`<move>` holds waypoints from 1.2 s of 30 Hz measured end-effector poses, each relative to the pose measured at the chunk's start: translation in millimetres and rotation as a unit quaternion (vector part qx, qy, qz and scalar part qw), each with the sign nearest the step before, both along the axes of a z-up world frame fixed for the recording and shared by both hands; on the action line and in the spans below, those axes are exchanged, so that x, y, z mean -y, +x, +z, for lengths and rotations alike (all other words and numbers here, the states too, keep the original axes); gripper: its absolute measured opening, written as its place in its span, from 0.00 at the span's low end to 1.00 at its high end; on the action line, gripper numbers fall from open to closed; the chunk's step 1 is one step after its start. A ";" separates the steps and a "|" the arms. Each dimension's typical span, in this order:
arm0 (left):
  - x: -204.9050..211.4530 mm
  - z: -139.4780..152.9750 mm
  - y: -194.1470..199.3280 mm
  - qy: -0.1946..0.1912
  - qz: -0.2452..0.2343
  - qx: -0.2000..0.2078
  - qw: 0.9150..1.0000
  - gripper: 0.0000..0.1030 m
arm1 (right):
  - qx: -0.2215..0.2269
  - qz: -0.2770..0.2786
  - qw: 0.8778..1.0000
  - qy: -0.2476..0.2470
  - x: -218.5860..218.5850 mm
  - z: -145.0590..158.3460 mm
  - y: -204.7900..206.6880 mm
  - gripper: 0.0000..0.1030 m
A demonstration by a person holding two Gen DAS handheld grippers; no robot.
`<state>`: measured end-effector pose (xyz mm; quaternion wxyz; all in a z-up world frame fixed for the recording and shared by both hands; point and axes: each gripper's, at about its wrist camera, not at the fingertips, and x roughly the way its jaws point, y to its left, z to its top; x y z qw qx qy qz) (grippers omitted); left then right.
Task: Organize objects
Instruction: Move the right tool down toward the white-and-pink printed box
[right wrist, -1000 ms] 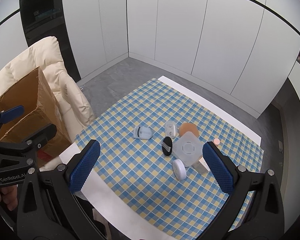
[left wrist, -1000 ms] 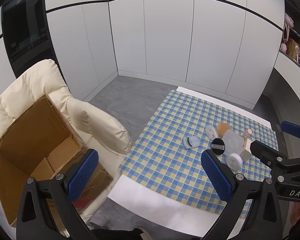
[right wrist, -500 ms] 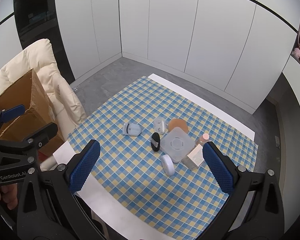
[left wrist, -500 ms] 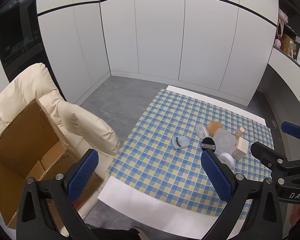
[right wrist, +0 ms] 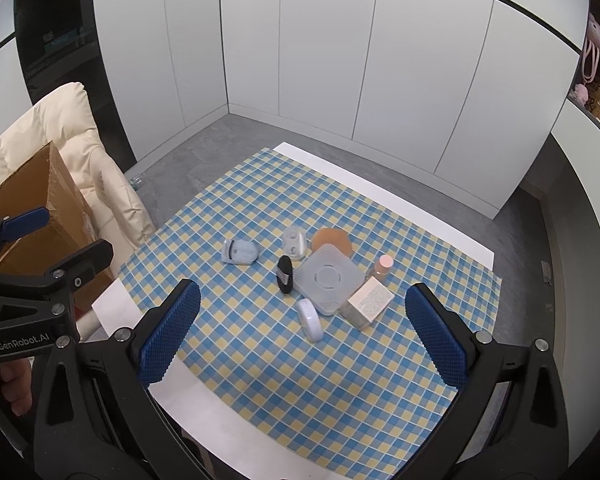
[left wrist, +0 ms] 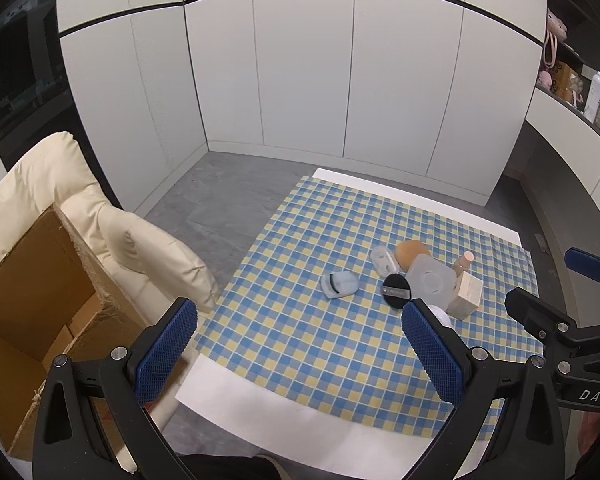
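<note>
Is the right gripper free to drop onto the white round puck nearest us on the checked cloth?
Probably yes. The right gripper is open and empty, and the white round puck lies at the cluster's near edge, only the square grey case close behind it.

Home room, white built-in wardrobes (left wrist: pixel 308 80), cream armchair (left wrist: pixel 60 200), checked tablecloth (right wrist: pixel 300 360), cluttered shelves (left wrist: pixel 572 80)

In the left wrist view, a blue pad (left wrist: pixel 432 350) is covering most of the white disc (left wrist: pixel 439 313). The box (left wrist: pixel 36 296) is running off the left edge, its floor partly hidden. Shelf items (left wrist: pixel 572 84) are too small to identify. The print on the carton (right wrist: pixel 370 300) is unreadable.
</note>
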<state>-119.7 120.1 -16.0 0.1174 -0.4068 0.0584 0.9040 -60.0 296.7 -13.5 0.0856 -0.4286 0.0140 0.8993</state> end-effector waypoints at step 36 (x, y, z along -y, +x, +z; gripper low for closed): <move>-66.3 -36.3 -7.2 0.009 -0.040 0.058 0.997 0.99 | 0.044 -0.081 0.995 -0.035 -83.7 -37.8 37.7 1.00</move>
